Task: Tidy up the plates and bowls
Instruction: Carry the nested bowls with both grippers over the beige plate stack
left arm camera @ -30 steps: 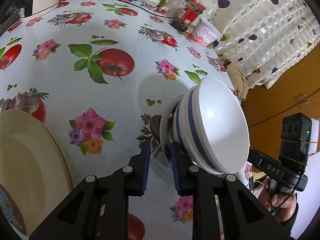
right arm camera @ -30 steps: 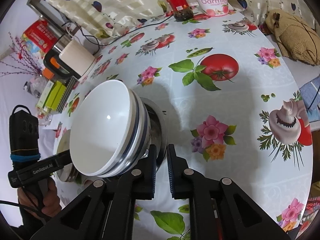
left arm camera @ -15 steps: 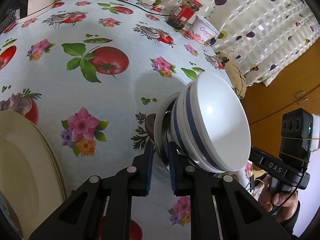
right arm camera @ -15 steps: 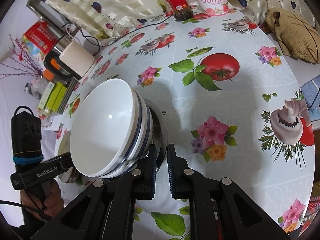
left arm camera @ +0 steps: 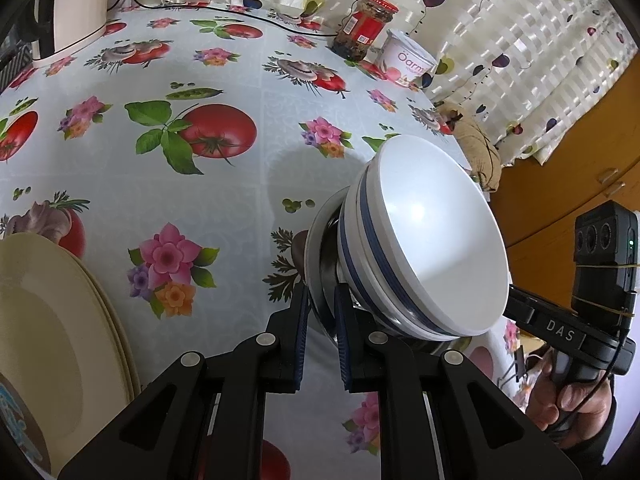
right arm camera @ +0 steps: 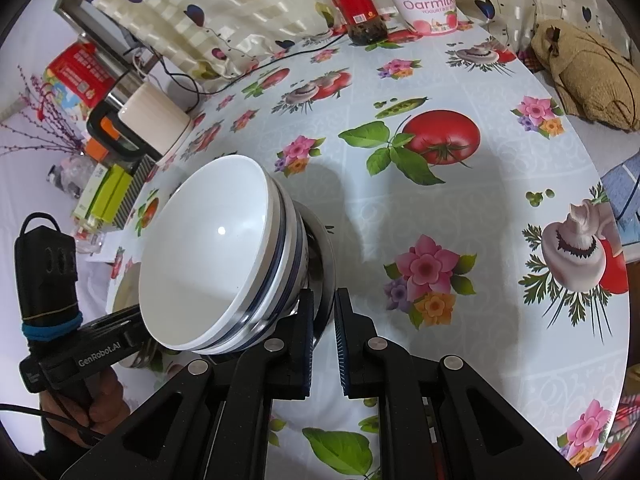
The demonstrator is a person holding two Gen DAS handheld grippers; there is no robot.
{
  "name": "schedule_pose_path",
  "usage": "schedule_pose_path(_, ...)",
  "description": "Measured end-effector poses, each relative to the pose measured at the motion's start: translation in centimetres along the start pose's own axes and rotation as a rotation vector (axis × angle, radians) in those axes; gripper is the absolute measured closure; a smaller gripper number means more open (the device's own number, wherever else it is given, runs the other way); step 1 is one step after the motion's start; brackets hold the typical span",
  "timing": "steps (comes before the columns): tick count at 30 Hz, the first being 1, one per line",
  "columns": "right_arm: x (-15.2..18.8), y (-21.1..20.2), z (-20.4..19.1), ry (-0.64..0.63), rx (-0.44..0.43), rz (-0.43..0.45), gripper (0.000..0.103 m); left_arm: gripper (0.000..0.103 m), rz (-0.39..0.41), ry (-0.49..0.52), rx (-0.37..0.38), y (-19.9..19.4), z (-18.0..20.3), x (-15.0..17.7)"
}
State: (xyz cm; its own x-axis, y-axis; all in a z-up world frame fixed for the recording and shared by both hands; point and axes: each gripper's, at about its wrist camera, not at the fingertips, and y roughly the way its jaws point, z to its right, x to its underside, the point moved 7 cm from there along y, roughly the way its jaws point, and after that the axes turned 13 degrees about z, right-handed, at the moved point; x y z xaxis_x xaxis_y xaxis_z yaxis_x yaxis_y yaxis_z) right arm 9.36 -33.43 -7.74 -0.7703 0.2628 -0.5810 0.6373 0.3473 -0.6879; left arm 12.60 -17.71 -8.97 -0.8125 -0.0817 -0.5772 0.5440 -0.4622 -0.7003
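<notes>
Stacked white bowls with blue bands (left arm camera: pixel 432 240) sit in a shiny steel plate (left arm camera: pixel 316 248), held tilted above the flowered tablecloth. My left gripper (left arm camera: pixel 320 312) is shut on the steel plate's rim from one side. My right gripper (right arm camera: pixel 322 312) is shut on the rim of the same steel plate (right arm camera: pixel 324 264) from the opposite side, with the bowls (right arm camera: pixel 216 264) to its left. A stack of cream plates (left arm camera: pixel 48 328) lies at the lower left of the left wrist view.
A red-lidded jar (right arm camera: pixel 358 10) and a yogurt tub (right arm camera: pixel 426 6) stand at the table's far edge by the curtain. A cream kettle (right arm camera: pixel 154 118) and boxes (right arm camera: pixel 106 196) sit at the left. A brown cloth bag (right arm camera: pixel 588 76) lies off the right edge.
The left jaws have closed further onto the steel plate's rim. The plate with the bowls has risen slightly and stays tilted between the two grippers.
</notes>
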Motion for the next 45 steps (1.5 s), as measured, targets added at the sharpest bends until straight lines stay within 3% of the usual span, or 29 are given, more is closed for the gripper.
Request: schedule_pose_path(45,-1.1,-1.0,-3.5,-0.071,-0.025,0.04,0.093,0.09,0.081,0.005,-0.043,-3.9,-0.7,-1.5)
